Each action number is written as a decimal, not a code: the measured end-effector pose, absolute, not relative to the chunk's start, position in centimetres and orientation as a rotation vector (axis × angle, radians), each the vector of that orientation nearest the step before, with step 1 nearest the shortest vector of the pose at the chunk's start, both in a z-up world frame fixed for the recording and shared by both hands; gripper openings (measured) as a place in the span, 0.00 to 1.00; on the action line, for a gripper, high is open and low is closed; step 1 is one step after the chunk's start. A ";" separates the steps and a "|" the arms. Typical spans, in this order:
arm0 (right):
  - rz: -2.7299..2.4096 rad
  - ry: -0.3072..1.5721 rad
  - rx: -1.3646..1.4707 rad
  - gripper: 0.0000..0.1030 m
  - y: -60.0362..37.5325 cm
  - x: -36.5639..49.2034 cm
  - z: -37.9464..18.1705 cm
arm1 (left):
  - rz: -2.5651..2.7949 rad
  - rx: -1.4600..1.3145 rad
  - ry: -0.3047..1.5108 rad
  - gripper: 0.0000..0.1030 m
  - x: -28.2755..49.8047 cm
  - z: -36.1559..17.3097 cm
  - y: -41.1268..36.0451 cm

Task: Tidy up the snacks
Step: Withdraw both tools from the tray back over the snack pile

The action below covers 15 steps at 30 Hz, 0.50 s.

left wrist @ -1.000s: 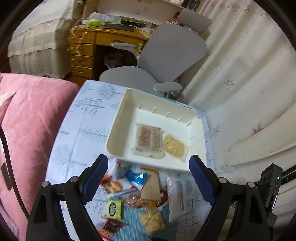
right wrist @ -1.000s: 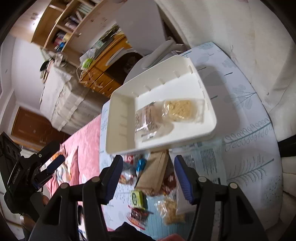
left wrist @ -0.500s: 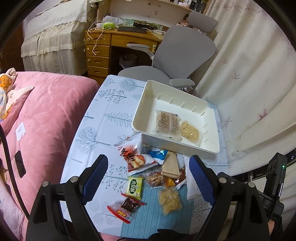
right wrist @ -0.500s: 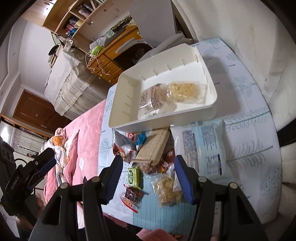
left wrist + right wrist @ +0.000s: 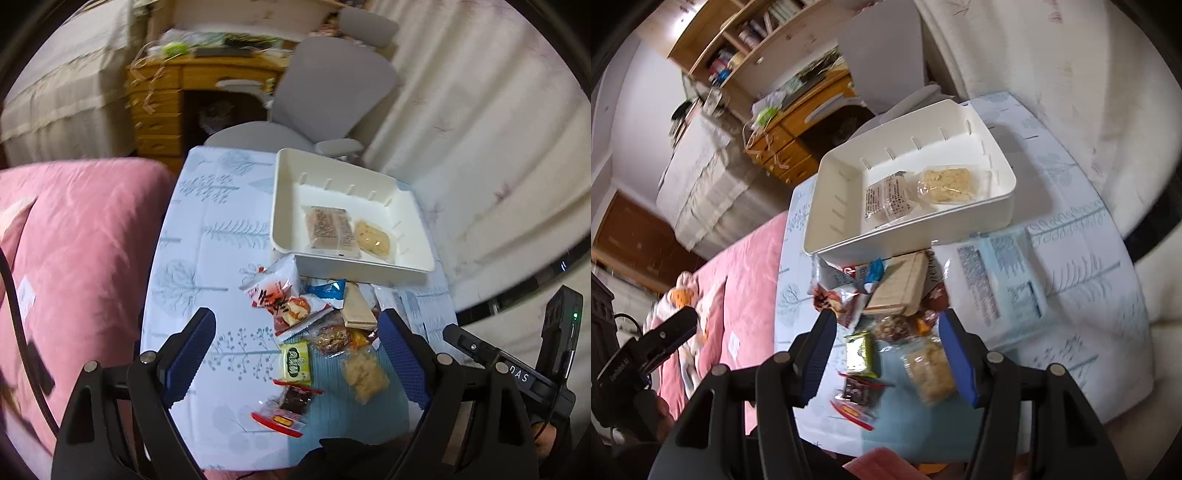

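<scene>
Snacks (image 5: 325, 332) lie heaped beside the tray (image 5: 284, 206) — two packets already inside — while both grippers (image 5: 295, 350) (image 5: 886, 354) hover wide, empty, choosing.

Both grippers farther from tray (image 5: 284, 206).

Home bedroom, pink bedding (image 5: 74, 258), wooden desk (image 5: 159, 107), office chair (image 5: 325, 96)
</scene>
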State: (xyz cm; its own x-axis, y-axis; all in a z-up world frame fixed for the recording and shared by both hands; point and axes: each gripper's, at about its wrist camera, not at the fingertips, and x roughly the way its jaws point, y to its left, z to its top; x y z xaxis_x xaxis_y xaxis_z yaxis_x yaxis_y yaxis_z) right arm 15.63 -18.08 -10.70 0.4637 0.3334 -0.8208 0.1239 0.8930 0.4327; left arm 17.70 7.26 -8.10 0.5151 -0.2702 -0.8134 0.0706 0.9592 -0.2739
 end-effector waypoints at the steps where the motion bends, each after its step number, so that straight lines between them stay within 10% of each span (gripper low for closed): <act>1: 0.121 1.081 0.479 0.56 -17.6 15.2 -10.6 | -0.216 -0.199 1.005 0.86 17.7 -8.1 7.5; 15: -0.102 0.994 0.544 0.56 -9.6 7.6 -12.7 | -0.458 0.065 1.077 0.86 18.4 -10.8 9.8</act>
State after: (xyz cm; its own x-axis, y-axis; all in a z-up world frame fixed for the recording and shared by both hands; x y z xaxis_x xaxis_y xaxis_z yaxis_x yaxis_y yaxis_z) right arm 7.56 -9.65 -12.71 0.5525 0.1610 -0.8178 0.3238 0.8627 0.3886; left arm 18.39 9.82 -10.82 0.3904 -0.3289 -0.8599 0.3914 0.9047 -0.1683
